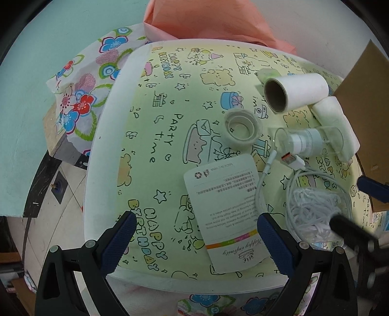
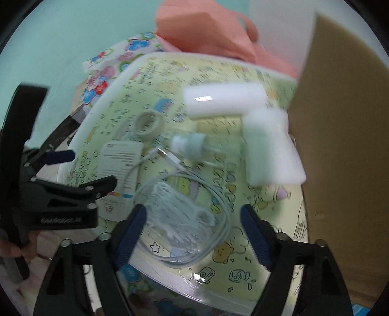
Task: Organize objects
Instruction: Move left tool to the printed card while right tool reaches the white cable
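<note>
On the birthday-print table cover (image 1: 150, 136) lie a white paper roll (image 1: 295, 91), a tape roll (image 1: 243, 127), a clear spray bottle (image 1: 305, 142), a white packet (image 1: 336, 126), a printed card (image 1: 226, 209), a white USB cable (image 1: 272, 175) and a clear bag of white cord (image 1: 313, 214). My left gripper (image 1: 197, 239) is open and empty above the card's near end. My right gripper (image 2: 194, 233) is open and empty, hovering over the bag of cord (image 2: 180, 216) and the coiled cable (image 2: 218, 206). The right wrist view is blurred.
A brown cardboard box (image 2: 345, 145) stands along the table's right side. A pink bag (image 1: 209, 21) and a floral cloth (image 1: 90, 80) lie behind the table. The left gripper's body (image 2: 56, 199) shows at the left of the right wrist view.
</note>
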### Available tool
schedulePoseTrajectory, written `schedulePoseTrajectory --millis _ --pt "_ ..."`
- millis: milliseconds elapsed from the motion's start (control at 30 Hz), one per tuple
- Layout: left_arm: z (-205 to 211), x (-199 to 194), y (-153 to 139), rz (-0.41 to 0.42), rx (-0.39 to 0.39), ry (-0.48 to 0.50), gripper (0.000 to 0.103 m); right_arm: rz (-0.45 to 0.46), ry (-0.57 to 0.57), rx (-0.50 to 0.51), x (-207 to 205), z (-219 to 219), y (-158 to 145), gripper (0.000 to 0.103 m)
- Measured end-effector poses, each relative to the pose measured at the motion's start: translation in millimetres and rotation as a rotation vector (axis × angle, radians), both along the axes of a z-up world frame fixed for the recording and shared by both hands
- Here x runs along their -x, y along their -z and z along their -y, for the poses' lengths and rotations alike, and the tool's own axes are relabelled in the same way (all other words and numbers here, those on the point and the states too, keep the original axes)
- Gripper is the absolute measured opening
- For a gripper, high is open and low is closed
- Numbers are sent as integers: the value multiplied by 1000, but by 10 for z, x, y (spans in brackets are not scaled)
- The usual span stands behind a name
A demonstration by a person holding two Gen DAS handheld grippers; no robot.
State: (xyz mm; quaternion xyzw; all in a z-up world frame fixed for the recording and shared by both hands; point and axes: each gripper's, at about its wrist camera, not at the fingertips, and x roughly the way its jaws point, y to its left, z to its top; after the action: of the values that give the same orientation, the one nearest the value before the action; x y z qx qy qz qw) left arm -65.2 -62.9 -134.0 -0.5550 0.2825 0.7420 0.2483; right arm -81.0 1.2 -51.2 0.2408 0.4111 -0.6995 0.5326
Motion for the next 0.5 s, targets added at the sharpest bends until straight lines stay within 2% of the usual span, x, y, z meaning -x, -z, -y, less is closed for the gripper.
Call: schedulePoseTrajectory --millis 100,267,367,500 --pt "-11 -19 23 8 1 9 100 64 164 1 104 -36 -30 68" --pt "-38 -39 49 14 5 19 101 126 214 -36 210 -133 6 47" --pt "-61 -60 50 17 8 33 101 212 250 -32 274 -197 -1 41" --pt "-94 -95 54 14 14 54 101 201 255 -28 247 -225 -21 37"
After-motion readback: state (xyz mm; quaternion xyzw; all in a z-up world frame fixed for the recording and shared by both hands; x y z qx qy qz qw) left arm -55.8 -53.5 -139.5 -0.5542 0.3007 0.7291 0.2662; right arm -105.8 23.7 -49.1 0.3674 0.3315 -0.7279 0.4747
